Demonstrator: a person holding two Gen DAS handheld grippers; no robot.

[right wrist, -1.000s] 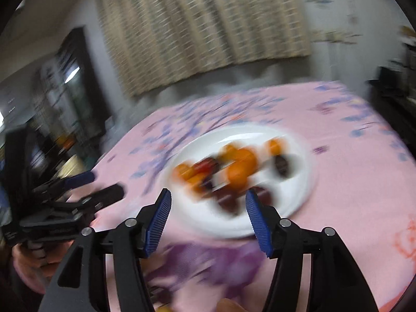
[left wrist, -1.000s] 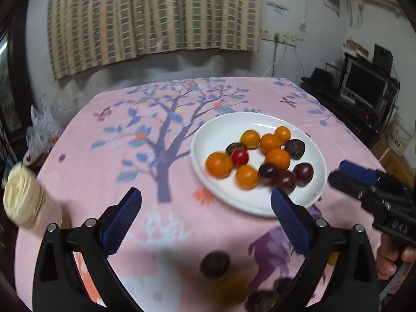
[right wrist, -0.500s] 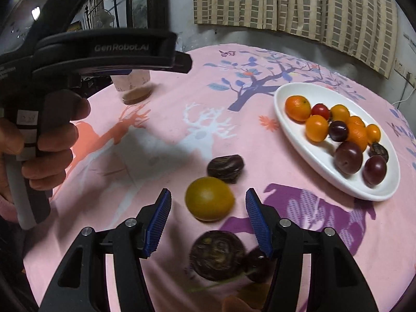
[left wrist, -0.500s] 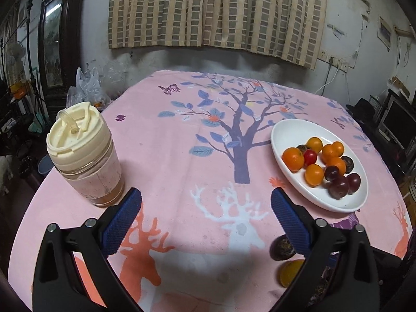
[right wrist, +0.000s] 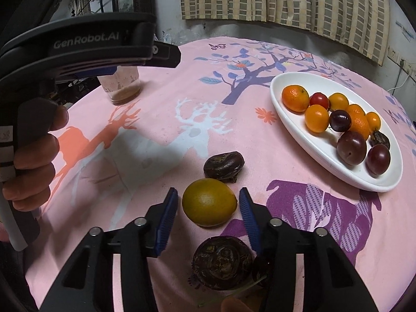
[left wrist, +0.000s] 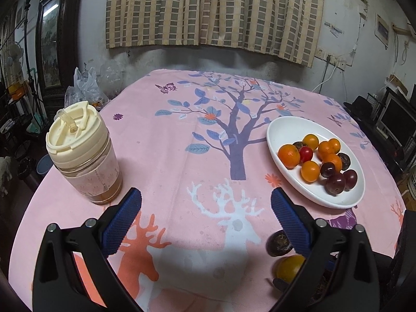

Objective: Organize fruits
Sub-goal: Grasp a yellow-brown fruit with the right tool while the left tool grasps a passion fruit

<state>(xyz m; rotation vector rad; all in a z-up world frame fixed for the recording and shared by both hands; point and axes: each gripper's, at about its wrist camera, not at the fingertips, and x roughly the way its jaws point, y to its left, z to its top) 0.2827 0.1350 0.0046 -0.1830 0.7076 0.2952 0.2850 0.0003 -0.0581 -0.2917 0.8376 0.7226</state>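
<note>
Pink printed tablecloth (left wrist: 182,156) underfoot. White oval plate (right wrist: 291,83) to right, loaded with small fruits. Lidded cup (left wrist: 83,156) at left. Left gripper (left wrist: 205,208) spread wide, holding nothing. Right gripper (right wrist: 208,202) parted around yellow-orange fruit (right wrist: 209,202), pads just beside, contact unclear. Dark wrinkled fruit (right wrist: 223,165) just beyond.

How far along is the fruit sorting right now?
Mostly done: about ten fruits already sit on the white plate. In hand: the right gripper is open around a yellow fruit, not yet squeezing. Left: that one, two dark wrinkled fruits and a small dark one on the cloth. The left gripper is open, empty.
</note>
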